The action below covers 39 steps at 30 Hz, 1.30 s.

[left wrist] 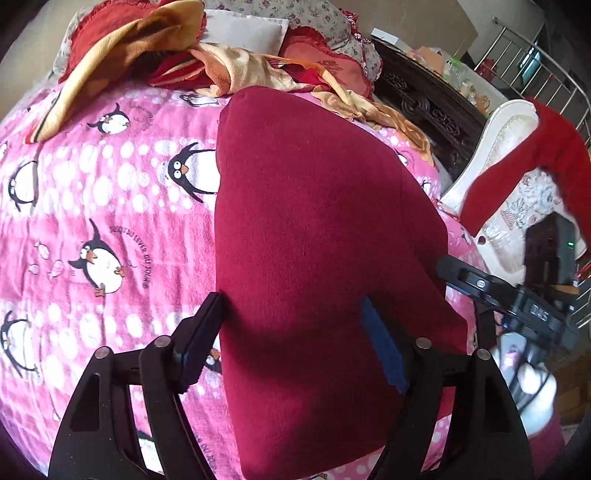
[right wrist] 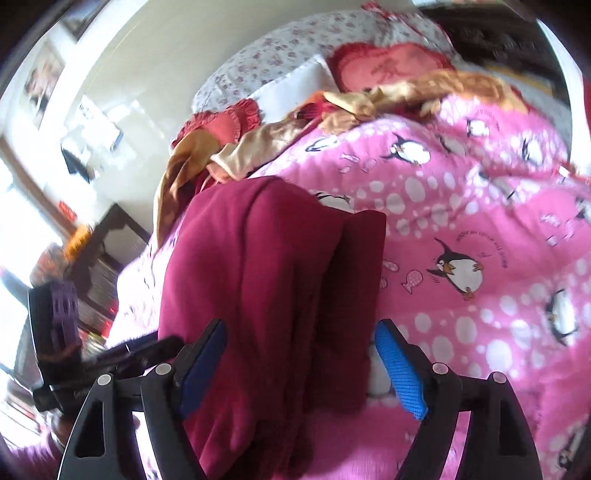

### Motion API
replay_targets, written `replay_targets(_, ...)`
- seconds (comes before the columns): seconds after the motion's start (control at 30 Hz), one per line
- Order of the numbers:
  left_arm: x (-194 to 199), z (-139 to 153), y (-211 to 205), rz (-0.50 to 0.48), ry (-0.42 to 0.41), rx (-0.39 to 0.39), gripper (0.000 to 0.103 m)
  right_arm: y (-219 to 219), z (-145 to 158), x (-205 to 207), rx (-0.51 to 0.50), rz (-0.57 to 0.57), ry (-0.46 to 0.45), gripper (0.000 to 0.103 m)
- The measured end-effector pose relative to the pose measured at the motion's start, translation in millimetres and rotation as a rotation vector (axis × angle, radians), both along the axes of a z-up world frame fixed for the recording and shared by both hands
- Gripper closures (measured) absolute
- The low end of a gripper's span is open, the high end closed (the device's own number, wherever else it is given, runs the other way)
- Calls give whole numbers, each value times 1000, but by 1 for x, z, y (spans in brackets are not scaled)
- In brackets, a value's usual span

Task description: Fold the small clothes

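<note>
Both sets of fingers are spread wide, not gripping anything. The left gripper [left wrist: 291, 343] straddles the near end of the dark red garment [left wrist: 325, 229], which lies folded on the pink penguin blanket [left wrist: 110, 206] covering the bed. The right gripper [right wrist: 301, 365] sits over the same cloth's bunched folds. Beyond the fingers, an orange blanket [left wrist: 236, 70] and pillows [left wrist: 325, 51] pile up.

The folded garment [left wrist: 325, 236] lies on the blanket [left wrist: 110, 206] (between both grippers' fingers). Behind it sit crumpled cloths [left wrist: 236, 66], then pillows [left wrist: 243, 27] farther back.
</note>
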State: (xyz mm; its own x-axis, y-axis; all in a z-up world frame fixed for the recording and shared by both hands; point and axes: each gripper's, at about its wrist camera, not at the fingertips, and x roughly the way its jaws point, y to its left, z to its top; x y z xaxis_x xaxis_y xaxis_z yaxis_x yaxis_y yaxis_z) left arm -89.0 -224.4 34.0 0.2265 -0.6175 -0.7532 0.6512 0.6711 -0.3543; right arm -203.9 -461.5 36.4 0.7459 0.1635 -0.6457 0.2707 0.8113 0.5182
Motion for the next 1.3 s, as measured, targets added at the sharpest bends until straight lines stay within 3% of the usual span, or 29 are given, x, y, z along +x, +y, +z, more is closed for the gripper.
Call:
replay_targets(0.23, 1, -8, -9, -37, -12, 18, 17, -10, -22, 25, 95, 58, -4, 23)
replay_targets(0.53, 4, -11, -18, -35, -7, 30, 15, 4, -23, 41, 45, 115, 4, 18)
replay_targets(0.57, 4, -10, -17, -35, -8, 33, 17, 7, -23, 42, 37, 117, 2, 20)
replay_targets(0.73, 0, 2, -14, -32, -31, 29, 46, 15, -10, 38, -3, 116, -1, 49)
replay_targets(0.8, -1, 10, -6, -22, -15, 12, 56, 17, 1, 33, 20, 121, -25, 53)
replay_targets(0.87, 0, 19, 4, -19, 14, -8, 58, 19, 12, 30, 67, 132, -51, 54)
replay_targets(1.07, -8, 50, 57, 29, -34, 44, 58, 59, 38, 38, 115, 210, -88, 54)
replay_targets(1.2, -8, 53, 98, 88, -19, 96, 58, 96, 34, 53, 162, 279, -89, 54)
replay_targets(1.3, -5, 38, 118, 135, -15, 149, 58, 122, 18, 70, 176, 314, -44, 54)
